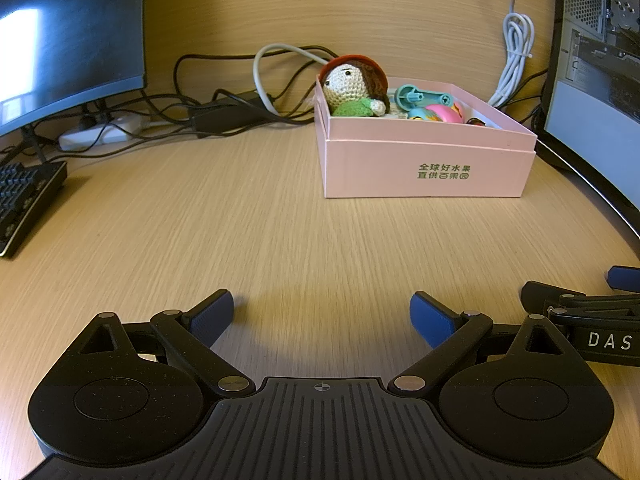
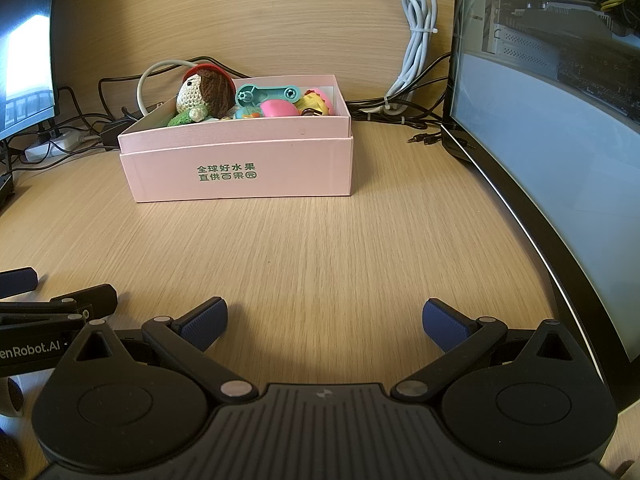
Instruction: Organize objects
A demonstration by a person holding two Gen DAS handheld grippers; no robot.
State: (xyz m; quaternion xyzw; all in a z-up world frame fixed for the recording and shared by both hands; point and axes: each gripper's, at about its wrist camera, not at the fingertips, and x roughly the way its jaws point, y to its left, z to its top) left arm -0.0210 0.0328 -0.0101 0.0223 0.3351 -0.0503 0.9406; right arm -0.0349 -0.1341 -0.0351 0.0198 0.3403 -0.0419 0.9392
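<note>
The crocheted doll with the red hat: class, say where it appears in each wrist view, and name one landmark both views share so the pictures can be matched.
Left wrist view: the crocheted doll sits just right of centre in the upper part, at the pink box's left back corner.
Right wrist view: the doll lies left of centre, upper part, same corner of the box.
Shared landmark: the green printed characters on the box's front.

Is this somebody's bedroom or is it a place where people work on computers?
Most likely a computer desk in an office or study. A curved monitor stands on the wooden desk, a keyboard lies at the left, and tangled cables run along the back. The pink box holds toys.
</note>
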